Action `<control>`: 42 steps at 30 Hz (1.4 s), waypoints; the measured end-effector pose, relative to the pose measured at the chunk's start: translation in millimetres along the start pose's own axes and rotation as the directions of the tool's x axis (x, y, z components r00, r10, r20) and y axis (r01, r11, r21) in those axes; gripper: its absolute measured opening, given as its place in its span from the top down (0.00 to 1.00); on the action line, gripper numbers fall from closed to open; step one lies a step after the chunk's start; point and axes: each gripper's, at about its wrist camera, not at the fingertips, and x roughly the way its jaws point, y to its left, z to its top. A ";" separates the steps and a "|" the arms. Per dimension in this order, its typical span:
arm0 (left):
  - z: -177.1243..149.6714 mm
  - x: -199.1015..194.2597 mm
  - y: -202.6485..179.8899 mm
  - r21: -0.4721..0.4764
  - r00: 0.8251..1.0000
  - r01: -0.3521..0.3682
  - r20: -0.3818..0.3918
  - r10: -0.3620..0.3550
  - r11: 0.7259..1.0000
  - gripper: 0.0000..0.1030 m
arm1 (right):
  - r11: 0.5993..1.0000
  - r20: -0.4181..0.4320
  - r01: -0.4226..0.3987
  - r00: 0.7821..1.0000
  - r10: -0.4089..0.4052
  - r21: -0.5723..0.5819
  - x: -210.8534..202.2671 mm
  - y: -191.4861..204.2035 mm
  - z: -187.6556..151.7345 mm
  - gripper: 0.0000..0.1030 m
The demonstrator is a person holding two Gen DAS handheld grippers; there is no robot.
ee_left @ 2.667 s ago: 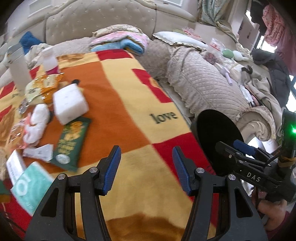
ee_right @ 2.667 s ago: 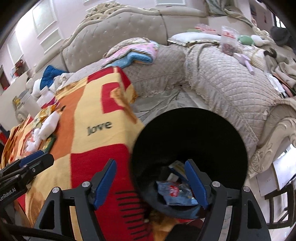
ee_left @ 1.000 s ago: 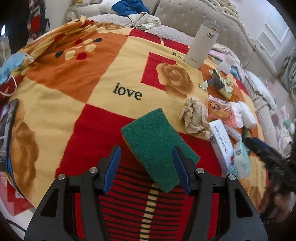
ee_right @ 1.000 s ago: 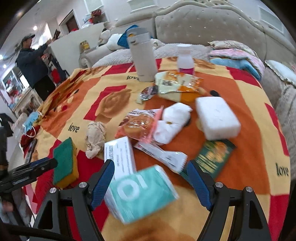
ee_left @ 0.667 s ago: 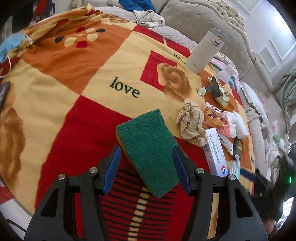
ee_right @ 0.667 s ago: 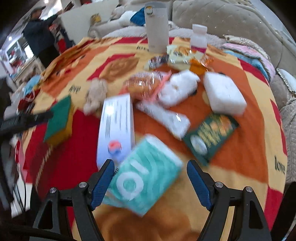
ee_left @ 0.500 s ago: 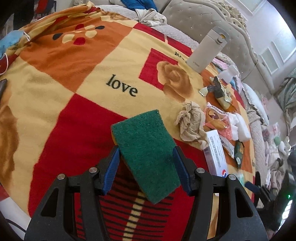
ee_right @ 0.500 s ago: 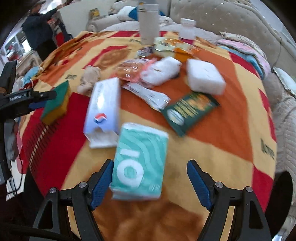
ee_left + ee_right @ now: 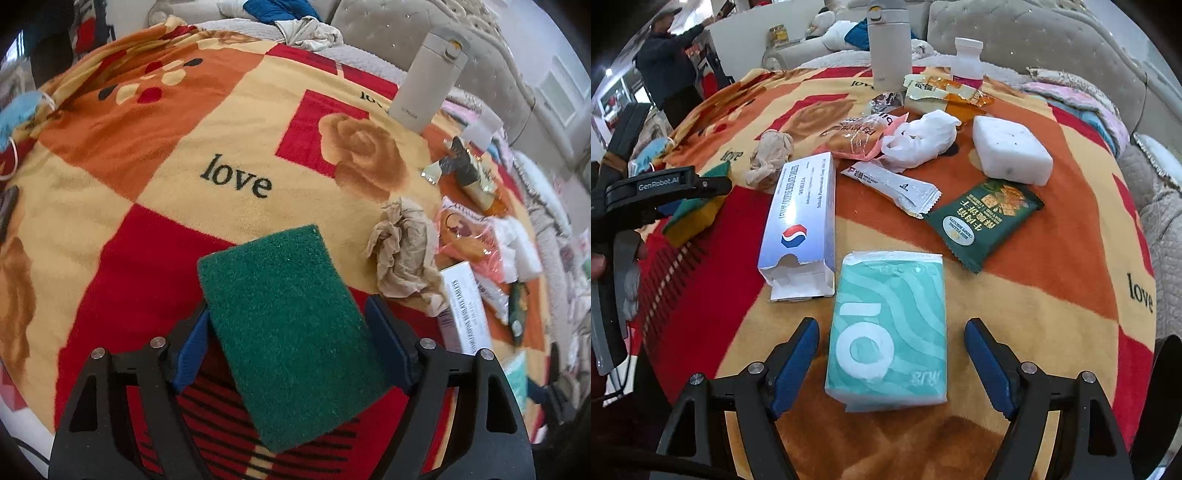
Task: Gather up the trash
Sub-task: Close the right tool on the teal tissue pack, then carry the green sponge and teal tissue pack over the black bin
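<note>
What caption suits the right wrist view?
Open right gripper straddling a teal tissue pack amid litter on a blanket.

The fleece blanket [image 9: 155, 155] has red, orange and yellow squares with brown roses and black "love" words. The flat rectangular scouring sponge [image 9: 291, 328] is dark green above, yellow below. The soft tissue pack [image 9: 888, 332] is mint with white waves.

Black left gripper [image 9: 288, 343], blue pads, silver screws
</note>
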 end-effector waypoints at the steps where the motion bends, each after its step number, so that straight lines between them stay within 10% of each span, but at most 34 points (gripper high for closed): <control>1: -0.8 0.2 -0.2 0.011 1.000 -0.001 0.002 0.001 1.000 0.23 | 1.000 0.002 -0.002 1.000 0.002 0.003 0.6 -0.7 -0.1 0.24; 3: -3.5 -0.4 0.0 0.037 1.000 0.001 0.006 -0.001 0.999 0.24 | 1.000 0.013 -0.014 1.000 0.013 0.015 1.0 -3.7 -0.9 0.24; 6: -7.5 -6.4 2.5 0.061 1.000 0.016 0.006 -0.016 0.998 0.35 | 1.000 0.053 -0.012 0.999 0.010 0.028 -1.3 -7.5 -3.3 0.51; 20: -10.9 -65.8 -76.3 0.232 0.975 0.207 0.033 -0.220 0.950 0.38 | 0.987 0.190 -0.051 0.982 0.022 0.153 -51.7 -50.2 -10.0 0.53; 42: -78.7 -46.6 -313.3 0.578 0.911 0.398 -0.160 -0.380 0.712 0.38 | 0.852 0.162 0.172 0.945 -0.285 0.494 -123.5 -205.7 -98.8 0.53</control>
